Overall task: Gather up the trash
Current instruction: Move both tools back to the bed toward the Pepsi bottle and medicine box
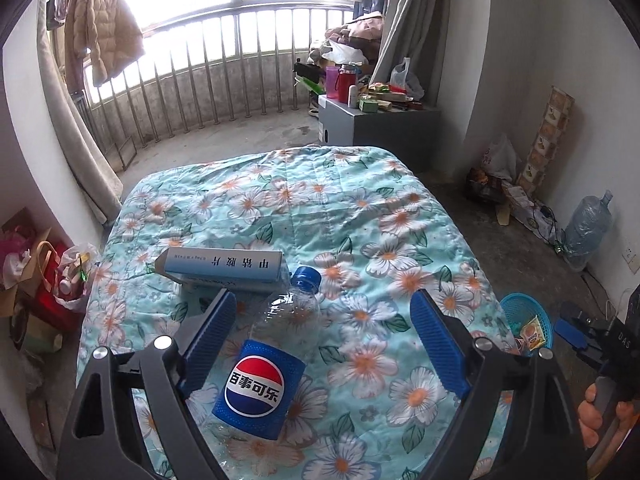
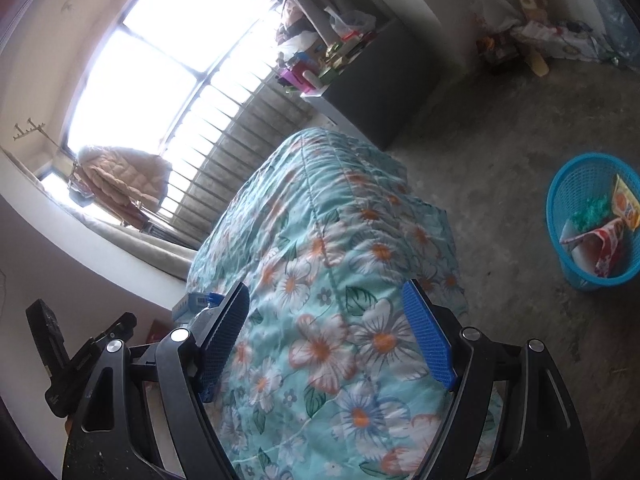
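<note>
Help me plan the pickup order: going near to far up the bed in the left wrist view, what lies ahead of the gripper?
Left gripper with open jaws → Pepsi bottle lying between the fingers → long blue-and-white box → bare floral quilt to the far edge.

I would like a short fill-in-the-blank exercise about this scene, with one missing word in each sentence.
1. The empty Pepsi bottle has a ____ cap.
2. The bottle lies on a floral quilt between the open jaws of the ____ gripper.
3. The basket stands on the ____.
4. Between the right gripper jaws is only ____.

Missing words: blue; left; floor; quilt
</note>
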`<move>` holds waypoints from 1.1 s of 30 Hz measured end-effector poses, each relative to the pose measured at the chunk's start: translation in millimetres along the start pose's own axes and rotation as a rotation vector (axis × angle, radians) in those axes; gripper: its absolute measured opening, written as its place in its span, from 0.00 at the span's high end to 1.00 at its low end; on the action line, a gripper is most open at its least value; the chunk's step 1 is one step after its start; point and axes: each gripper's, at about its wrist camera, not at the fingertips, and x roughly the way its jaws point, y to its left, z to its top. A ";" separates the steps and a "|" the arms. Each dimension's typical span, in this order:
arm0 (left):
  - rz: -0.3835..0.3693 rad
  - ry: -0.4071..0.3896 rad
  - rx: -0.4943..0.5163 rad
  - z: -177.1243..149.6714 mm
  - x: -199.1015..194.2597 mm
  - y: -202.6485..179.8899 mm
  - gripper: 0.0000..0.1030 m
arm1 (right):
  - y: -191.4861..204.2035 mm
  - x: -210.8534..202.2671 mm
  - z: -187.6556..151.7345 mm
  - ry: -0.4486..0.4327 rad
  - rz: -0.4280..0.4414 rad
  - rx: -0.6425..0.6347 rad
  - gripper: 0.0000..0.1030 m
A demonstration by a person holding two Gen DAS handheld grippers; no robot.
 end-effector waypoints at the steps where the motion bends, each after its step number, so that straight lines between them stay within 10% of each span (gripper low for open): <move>1: -0.002 0.007 -0.008 -0.1 2.7 1.5 0.16 | 0.3 1.5 -0.2 0.006 0.004 0.000 0.27; 33: -0.015 0.072 -0.244 -31.6 40.1 94.9 0.16 | 32.1 67.8 -27.8 0.231 0.135 0.052 0.27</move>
